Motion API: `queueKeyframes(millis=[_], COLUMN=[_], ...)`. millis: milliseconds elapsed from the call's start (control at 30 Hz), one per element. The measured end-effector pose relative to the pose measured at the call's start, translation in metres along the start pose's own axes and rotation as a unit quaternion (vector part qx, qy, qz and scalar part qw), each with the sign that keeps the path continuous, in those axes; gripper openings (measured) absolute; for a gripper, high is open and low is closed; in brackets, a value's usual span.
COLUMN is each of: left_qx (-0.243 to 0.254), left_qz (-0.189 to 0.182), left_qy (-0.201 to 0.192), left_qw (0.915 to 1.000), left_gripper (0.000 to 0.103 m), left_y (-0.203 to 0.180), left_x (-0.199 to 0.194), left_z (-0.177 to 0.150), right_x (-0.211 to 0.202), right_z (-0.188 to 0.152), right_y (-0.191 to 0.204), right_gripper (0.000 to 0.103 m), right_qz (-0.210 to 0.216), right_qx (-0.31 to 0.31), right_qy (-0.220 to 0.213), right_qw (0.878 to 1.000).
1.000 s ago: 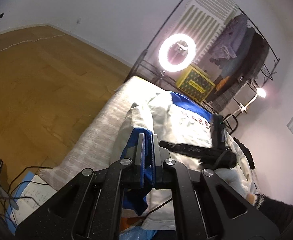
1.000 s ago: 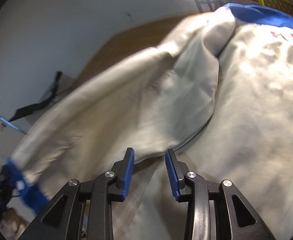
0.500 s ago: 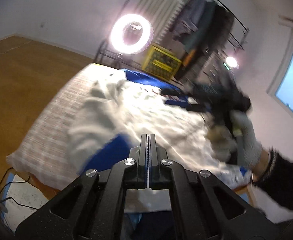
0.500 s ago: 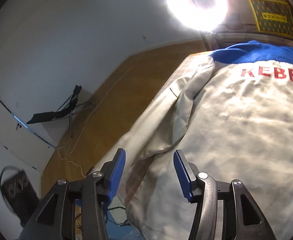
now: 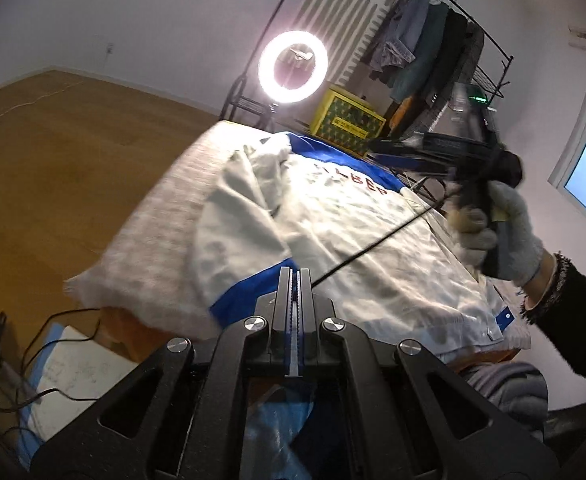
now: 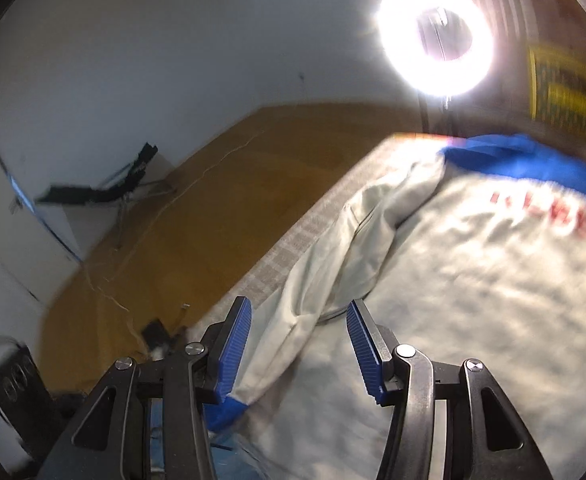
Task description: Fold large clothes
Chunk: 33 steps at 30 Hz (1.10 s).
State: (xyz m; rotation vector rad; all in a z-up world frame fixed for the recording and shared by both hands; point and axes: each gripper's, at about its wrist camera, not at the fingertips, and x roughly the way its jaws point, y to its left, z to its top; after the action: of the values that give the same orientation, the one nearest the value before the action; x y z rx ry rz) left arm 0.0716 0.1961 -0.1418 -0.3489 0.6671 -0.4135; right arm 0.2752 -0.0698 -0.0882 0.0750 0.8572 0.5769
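Left tongs [image 5: 294, 280]: clenched, empty. Right tongs [image 6: 298, 338]: released, raised above the jacket [image 5: 345, 240], nothing between them. Jacket: white with blue trim, spread back-up on the table [image 5: 161, 216]. Left sleeve [image 5: 237, 232] folded inward; right side and lengthwise folds outstanding.

The left gripper [image 5: 294, 280] has released the blue cuff [image 5: 249, 294] and now stands shut and empty. The right gripper [image 6: 299, 330] has risen off the cream-and-blue fabric jacket [image 6: 473, 280], its jaws widened earlier.
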Motion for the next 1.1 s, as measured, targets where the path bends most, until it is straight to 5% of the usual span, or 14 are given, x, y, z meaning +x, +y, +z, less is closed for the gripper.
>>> queueKeyframes(millis=[233, 433, 467, 567, 600, 867, 1100], left_qx=[-0.014, -0.007, -0.005, 0.007, 0.012, 0.019, 0.077], left_qz=[0.014, 0.022, 0.021, 0.025, 0.024, 0.027, 0.059], left_qy=[-0.008, -0.027, -0.026, -0.027, -0.028, -0.013, 0.042], left_qw=[0.9998, 0.9994, 0.9994, 0.9993, 0.9992, 0.9994, 0.9944], left_gripper=[0.000, 0.002, 0.006, 0.041, 0.043, 0.058, 0.070], left_y=[0.017, 0.016, 0.015, 0.007, 0.005, -0.028, -0.052], left_x=[-0.026, -0.042, -0.044, -0.046, -0.047, -0.001, 0.088], left_z=[0.000, 0.003, 0.002, -0.004, -0.006, -0.022, -0.030], right_x=[-0.095, -0.164, -0.172, -0.188, -0.191, -0.205, -0.160], right_z=[-0.012, -0.040, -0.045, -0.058, -0.060, -0.058, -0.045], right_y=[0.038, 0.099, 0.113, 0.142, 0.145, 0.112, 0.040], right_gripper=[0.053, 0.062, 0.062, 0.062, 0.062, 0.062, 0.062], right_qz=[-0.065, -0.018, -0.013, -0.022, -0.020, -0.021, 0.010], right_qx=[-0.075, -0.126, -0.137, -0.161, -0.162, -0.133, -0.073], right_qy=[-0.079, -0.120, -0.123, -0.128, -0.129, -0.115, -0.086], right_qw=[0.992, 0.985, 0.983, 0.978, 0.978, 0.984, 0.994])
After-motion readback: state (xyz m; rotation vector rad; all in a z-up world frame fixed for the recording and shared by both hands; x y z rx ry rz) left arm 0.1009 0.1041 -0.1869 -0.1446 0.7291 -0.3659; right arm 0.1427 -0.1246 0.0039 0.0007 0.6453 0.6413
